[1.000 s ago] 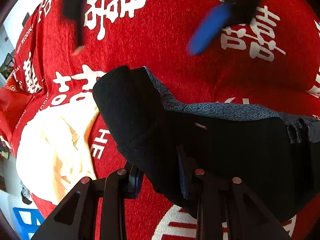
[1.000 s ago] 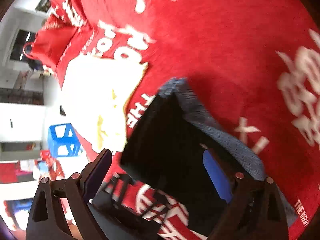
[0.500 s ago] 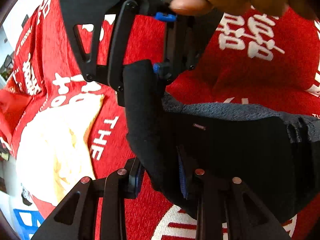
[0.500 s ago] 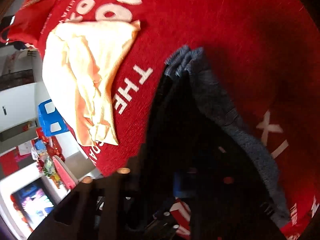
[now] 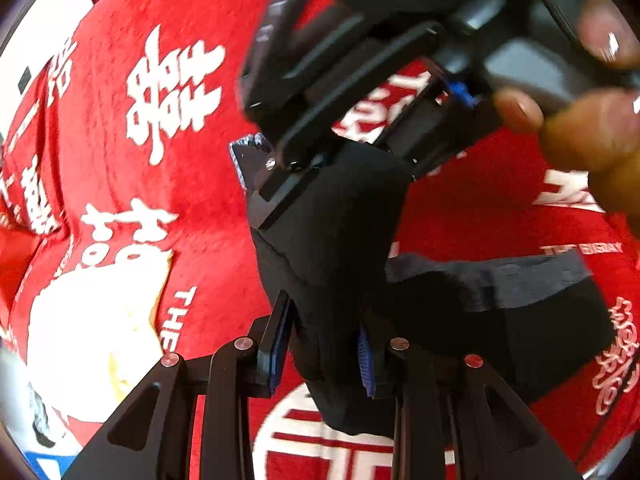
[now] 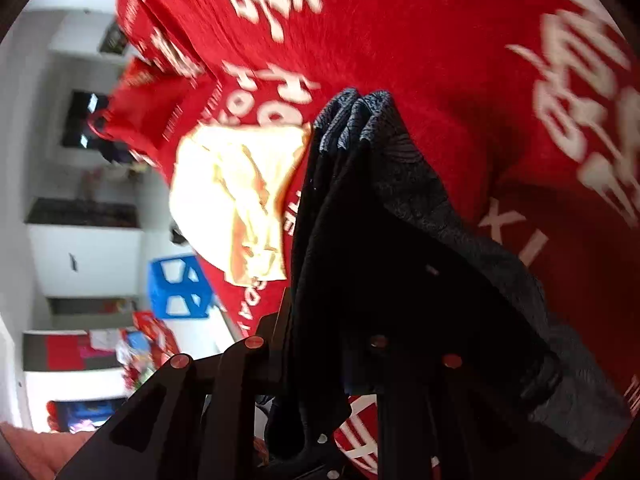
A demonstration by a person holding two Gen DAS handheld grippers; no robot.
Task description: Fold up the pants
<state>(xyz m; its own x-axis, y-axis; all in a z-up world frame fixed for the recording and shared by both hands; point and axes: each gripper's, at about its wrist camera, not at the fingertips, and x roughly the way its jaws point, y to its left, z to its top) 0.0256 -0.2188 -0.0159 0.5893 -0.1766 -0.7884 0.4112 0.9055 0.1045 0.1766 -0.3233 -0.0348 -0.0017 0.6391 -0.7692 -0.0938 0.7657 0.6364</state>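
Note:
The dark pants (image 5: 344, 248) with a grey speckled waistband (image 6: 420, 184) hang bunched above a red cloth with white characters (image 5: 168, 132). My left gripper (image 5: 324, 352) is shut on a fold of the pants, blue pads pressing the fabric. My right gripper (image 6: 320, 352) is shut on the pants too, and the cloth drapes over its fingers. In the left wrist view the right gripper (image 5: 360, 148) sits just ahead, clamped on the upper end of the same bunch, with a hand behind it.
A pale yellow garment (image 6: 240, 196) lies crumpled on the red cloth to the left, also in the left wrist view (image 5: 92, 332). A blue crate (image 6: 176, 288) stands on the floor beyond the edge. Room furniture shows at far left.
The right gripper closed on the pants' far corner and lifted it. Both grippers have risen with the pants, which now hang bunched between them instead of lying spread.

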